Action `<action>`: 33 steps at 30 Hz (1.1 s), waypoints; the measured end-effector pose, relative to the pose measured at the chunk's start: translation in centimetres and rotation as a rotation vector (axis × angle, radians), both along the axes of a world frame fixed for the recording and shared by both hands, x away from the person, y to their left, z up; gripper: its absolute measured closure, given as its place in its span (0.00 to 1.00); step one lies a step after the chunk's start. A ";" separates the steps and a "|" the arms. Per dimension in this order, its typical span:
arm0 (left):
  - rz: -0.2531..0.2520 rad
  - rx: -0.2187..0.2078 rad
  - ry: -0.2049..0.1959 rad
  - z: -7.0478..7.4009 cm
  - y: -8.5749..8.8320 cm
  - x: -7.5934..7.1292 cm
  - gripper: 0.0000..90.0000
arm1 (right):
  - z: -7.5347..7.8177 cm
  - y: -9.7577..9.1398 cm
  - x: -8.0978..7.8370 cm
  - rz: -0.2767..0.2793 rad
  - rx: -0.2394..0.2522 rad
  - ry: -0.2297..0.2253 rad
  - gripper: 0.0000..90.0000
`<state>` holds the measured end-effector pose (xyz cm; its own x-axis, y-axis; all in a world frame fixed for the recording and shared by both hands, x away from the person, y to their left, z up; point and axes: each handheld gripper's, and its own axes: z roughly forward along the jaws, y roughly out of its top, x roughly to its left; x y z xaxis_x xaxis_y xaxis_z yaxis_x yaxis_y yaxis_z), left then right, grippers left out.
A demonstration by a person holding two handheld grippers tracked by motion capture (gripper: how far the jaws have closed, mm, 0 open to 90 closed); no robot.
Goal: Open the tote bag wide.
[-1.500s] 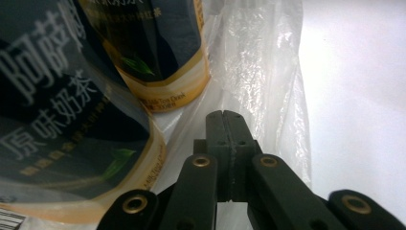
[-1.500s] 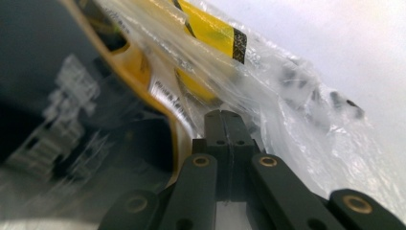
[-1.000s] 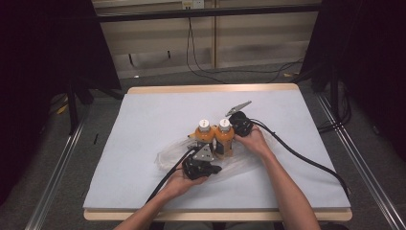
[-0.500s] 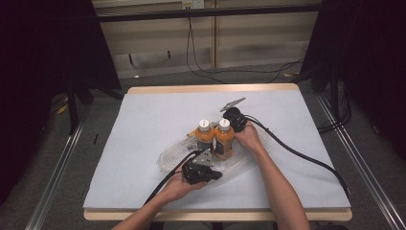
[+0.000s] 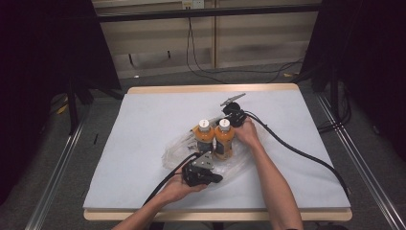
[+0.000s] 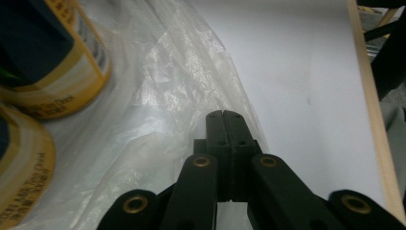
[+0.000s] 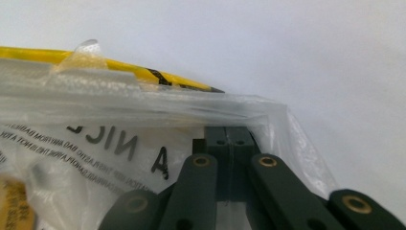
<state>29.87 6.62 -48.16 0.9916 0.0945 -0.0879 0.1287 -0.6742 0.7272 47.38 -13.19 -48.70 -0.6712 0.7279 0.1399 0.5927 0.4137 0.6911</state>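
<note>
Bagging looks roughly midway, judged from how things lie: two orange-filled plastic bottles with white caps, one [image 5: 204, 136] just beside the other [image 5: 223, 139], stand upright and touching near the middle of the pale grey table [image 5: 143, 120], on or within a crumpled clear plastic bag [image 5: 177, 151] spread around their bases (whether the film already encloses them I cannot tell from above).

Left gripper [image 6: 223, 115]: jaws pressed together on a fold of the bag at its near edge, bottle labels at the left of that gripper's view. In the high view it sits in the person's left hand [image 5: 179, 189], just in front of the bottles.

Right gripper [image 7: 229, 130]: jaws shut on the bag's film too, close under a taped, yellow-striped rim; printed lettering shows through the plastic. From above, this gripper lies just beyond and right of the bottles.

Left to do, likely: draw the bag up over the bottles and close it.

Count: bottles, two; bag, one; grippers, two, each trailing one black cable.
</note>
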 end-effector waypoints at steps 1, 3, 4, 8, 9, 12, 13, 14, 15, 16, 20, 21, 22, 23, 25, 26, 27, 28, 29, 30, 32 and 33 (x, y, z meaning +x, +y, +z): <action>-0.005 0.007 -0.008 0.1 0.0 -0.2 1.00 | 0.0 0.1 0.1 -0.008 0.002 0.004 1.00; -0.014 0.004 -0.011 0.1 -0.1 -0.3 1.00 | 0.0 0.2 0.3 -0.013 -0.002 -0.002 1.00; -0.015 0.013 -0.011 0.1 -0.1 -0.4 1.00 | 0.0 0.3 0.4 -0.024 -0.007 -0.004 1.00; -0.018 0.006 -0.008 0.0 -0.1 -0.3 1.00 | -0.1 0.6 1.3 -0.061 -0.012 -0.027 1.00; -0.023 0.010 -0.007 0.1 -0.1 -0.3 1.00 | -0.1 0.6 1.3 -0.061 -0.012 -0.027 1.00; -0.030 0.005 -0.004 0.1 -0.1 -0.5 1.00 | 0.0 0.7 1.6 -0.060 -0.025 -0.021 1.00; -0.031 0.026 -0.007 0.2 0.0 -0.5 1.00 | 0.0 0.7 1.6 -0.060 -0.025 -0.021 1.00; -0.033 0.026 -0.007 0.2 0.0 -0.5 1.00 | 0.0 0.7 1.7 -0.061 -0.023 -0.021 1.00; -0.034 0.011 -0.006 0.1 -0.1 -0.5 1.00 | -0.1 0.7 1.8 -0.079 -0.019 -0.019 1.00; -0.034 0.014 0.007 0.1 0.0 -0.5 1.00 | -0.1 0.7 1.8 -0.090 -0.016 -0.023 1.00; -0.023 0.002 0.013 0.1 0.0 -0.3 1.00 | -0.2 0.7 2.0 -0.100 -0.003 -0.030 1.00; -0.024 0.016 0.011 0.2 0.1 -0.2 1.00 | -0.1 0.7 1.8 -0.095 -0.005 -0.026 1.00; -0.017 0.007 0.007 0.2 0.1 -0.2 1.00 | -0.1 0.7 1.8 -0.095 -0.005 -0.026 1.00; -0.012 -0.012 0.015 0.1 0.2 -0.1 1.00 | -0.1 0.6 1.7 -0.077 -0.009 -0.023 1.00; -0.004 -0.023 0.020 0.3 0.4 0.1 1.00 | 0.2 0.5 1.2 -0.050 0.005 -0.021 1.00; 0.007 -0.027 0.027 0.4 0.5 0.2 1.00 | 0.5 0.3 0.9 -0.038 0.025 -0.023 1.00; 0.017 -0.036 0.029 0.6 0.7 0.4 1.00 | 0.8 0.1 0.7 -0.026 0.045 -0.027 1.00; 0.029 -0.045 0.027 0.7 0.9 0.6 1.00 | 1.1 -0.1 0.3 -0.022 0.048 -0.031 1.00; 0.038 -0.050 0.029 0.8 1.0 0.7 1.00 | 1.5 -0.3 -0.1 -0.017 0.030 -0.040 1.00; 0.057 -0.068 0.033 0.9 1.2 0.8 1.00 | 1.6 -0.4 -0.3 -0.016 0.025 -0.044 1.00; 0.072 -0.081 0.037 1.1 1.5 1.1 1.00 | 2.2 -0.8 -1.0 -0.016 0.029 -0.049 1.00; 0.085 -0.083 0.034 1.2 1.6 1.2 1.00 | 2.5 -1.0 -1.3 -0.012 0.037 -0.054 1.00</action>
<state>31.07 8.25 -46.95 0.9768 0.1686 -0.1322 0.2079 -0.5973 0.7746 46.06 -14.19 -46.21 -0.6696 0.7311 0.1308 0.5589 0.3801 0.7370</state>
